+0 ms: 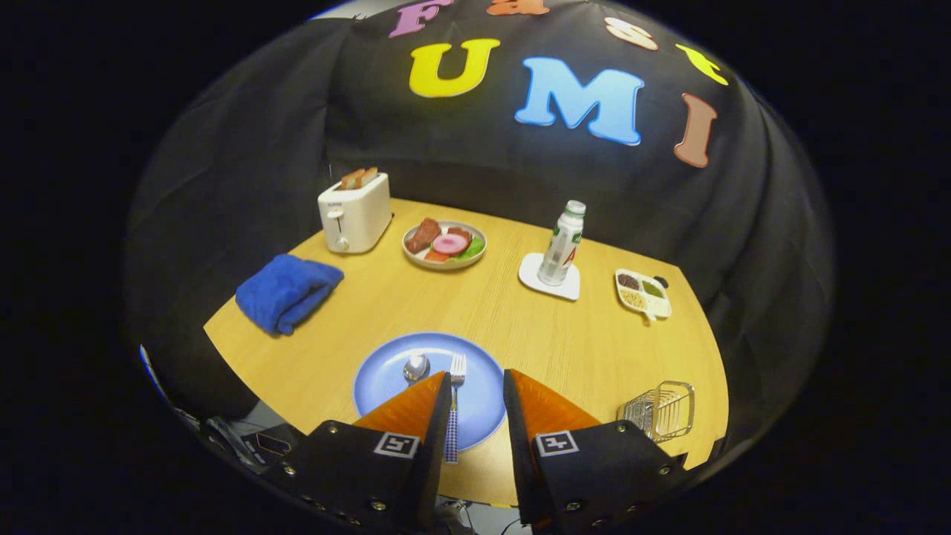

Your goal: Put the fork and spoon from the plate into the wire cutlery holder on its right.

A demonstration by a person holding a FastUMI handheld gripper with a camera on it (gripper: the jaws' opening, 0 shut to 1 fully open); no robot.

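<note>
Black cloth walled the booth behind a pale wooden bench (520,327). Nearest the camera sat a blue plate (386,375), and the tongs (478,386) hung above its near edge with their fingers parted and nothing held between them. A fork (455,401) lay on the plate with its tines pointing away and its checked handle running back through the gap between the fingers, close beside the left finger; whether that finger touched it could not be told. A spoon (415,367) lay just left of the fork, its bowl showing ahead of the left fingertip and its handle hidden under that finger. To the right of the plate, near the bench's edge and beside the right finger, stood the wire holder (660,410), with nothing seen in it. Farther back, a folded blue towel (287,291) lay at the left, a white toaster (355,213) with toast in its slots stood behind it, and a dish of food (444,244) sat next to the toaster. A bottle (562,244) stood upright on a white coaster (548,284), and a divided tray (643,293) lay to its right.
</note>
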